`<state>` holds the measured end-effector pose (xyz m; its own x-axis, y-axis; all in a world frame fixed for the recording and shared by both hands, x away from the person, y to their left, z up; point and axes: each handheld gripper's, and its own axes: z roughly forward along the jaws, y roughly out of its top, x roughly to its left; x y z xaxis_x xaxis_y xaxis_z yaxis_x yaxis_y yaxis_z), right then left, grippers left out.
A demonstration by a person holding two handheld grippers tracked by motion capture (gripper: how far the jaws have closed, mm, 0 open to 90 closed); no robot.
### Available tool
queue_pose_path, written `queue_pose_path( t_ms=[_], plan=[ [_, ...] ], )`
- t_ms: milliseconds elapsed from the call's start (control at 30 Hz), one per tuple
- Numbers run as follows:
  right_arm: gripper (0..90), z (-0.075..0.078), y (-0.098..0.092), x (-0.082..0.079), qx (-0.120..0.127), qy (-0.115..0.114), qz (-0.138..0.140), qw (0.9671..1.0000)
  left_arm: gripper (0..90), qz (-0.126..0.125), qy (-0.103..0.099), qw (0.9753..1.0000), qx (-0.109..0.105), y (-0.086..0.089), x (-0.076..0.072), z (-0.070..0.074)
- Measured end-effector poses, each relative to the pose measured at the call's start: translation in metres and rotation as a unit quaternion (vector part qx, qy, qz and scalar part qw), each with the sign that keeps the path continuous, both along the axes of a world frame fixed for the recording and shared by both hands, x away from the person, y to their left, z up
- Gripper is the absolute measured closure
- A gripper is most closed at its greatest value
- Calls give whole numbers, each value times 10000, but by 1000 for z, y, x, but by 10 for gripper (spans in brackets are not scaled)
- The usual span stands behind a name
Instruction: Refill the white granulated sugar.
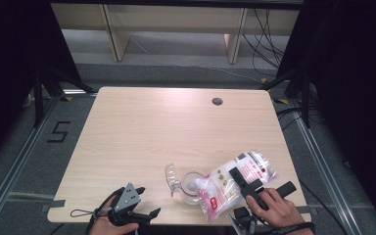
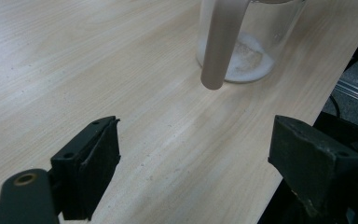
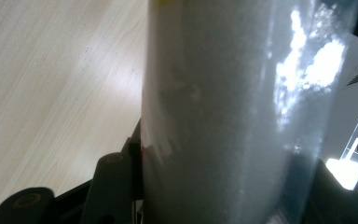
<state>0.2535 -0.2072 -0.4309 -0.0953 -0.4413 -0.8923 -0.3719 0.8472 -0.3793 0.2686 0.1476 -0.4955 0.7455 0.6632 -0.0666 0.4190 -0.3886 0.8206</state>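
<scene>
A clear glass jar (image 1: 190, 187) stands near the table's front edge, its hinged lid (image 1: 172, 177) swung open to the left. The left gripper view shows a little white powder in the bottom of the jar (image 2: 251, 51). A plastic bag of white granules (image 1: 225, 180) with red print lies tilted, its lower end against the jar's right side. My right gripper (image 1: 245, 182) is shut on the bag's middle, and the bag (image 3: 223, 116) sits between its jaws. My left gripper (image 1: 138, 209) rests at the front left edge, open (image 2: 196, 154) and empty, well short of the jar.
The light wooden table (image 1: 176, 122) has a round cable hole (image 1: 217, 101) at the back right. Its front edge runs just past the left gripper's right jaw. Dark frames and cables stand on the floor around the table.
</scene>
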Motion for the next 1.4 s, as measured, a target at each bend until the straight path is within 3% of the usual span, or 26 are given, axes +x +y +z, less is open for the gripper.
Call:
queue_pose_path(
  t_ms=[33, 67, 300, 333, 400, 433, 533, 700, 767, 1133, 1367, 1400],
  plan=[
    [545, 0, 0, 0, -5, -2, 0, 10000, 158, -58, -31, 9998, 183, 2, 1, 1],
    [545, 1, 0, 0, -31, -9, 38, 10000, 158, -32, -26, 10000, 51, 1, 1, 0],
    [546, 2, 1, 0, -83, -42, 105, 9999, 158, -2, -1, 10000, 4, 0, 0, 0],
    [546, 2, 1, 0, -85, -54, 98, 9999, 158, -24, -19, 9999, 104, 1, 1, 0],
    [546, 3, 1, 0, -117, -41, 131, 9998, 158, -33, -29, 10000, 66, 1, 1, 0],
    [547, 1, 0, -1, 44, -54, 27, 10000, 158, -28, -9, 10000, 68, 1, 0, 0],
    [548, 2, 2, 0, -109, -45, 137, 9998, 158, -34, -21, 10000, 79, 1, 1, 0],
    [549, 3, 2, 0, -127, -43, 132, 9998, 158, -24, -39, 10000, 55, 0, 1, 0],
    [550, 2, 0, -1, -8, -32, 39, 10000, 158, -16, -16, 10000, 70, 1, 0, 0],
    [554, 4, 0, 1, -124, -65, 114, 9998, 158, -26, -40, 9999, 88, 0, 1, 0],
    [558, 4, -1, 0, -112, -63, 84, 9999, 158, -12, -27, 10000, 78, 0, 0, 0],
    [558, 3, -2, -1, -12, -37, 3, 10000, 158, -28, -42, 9999, 92, 1, 1, 0]
  ],
)
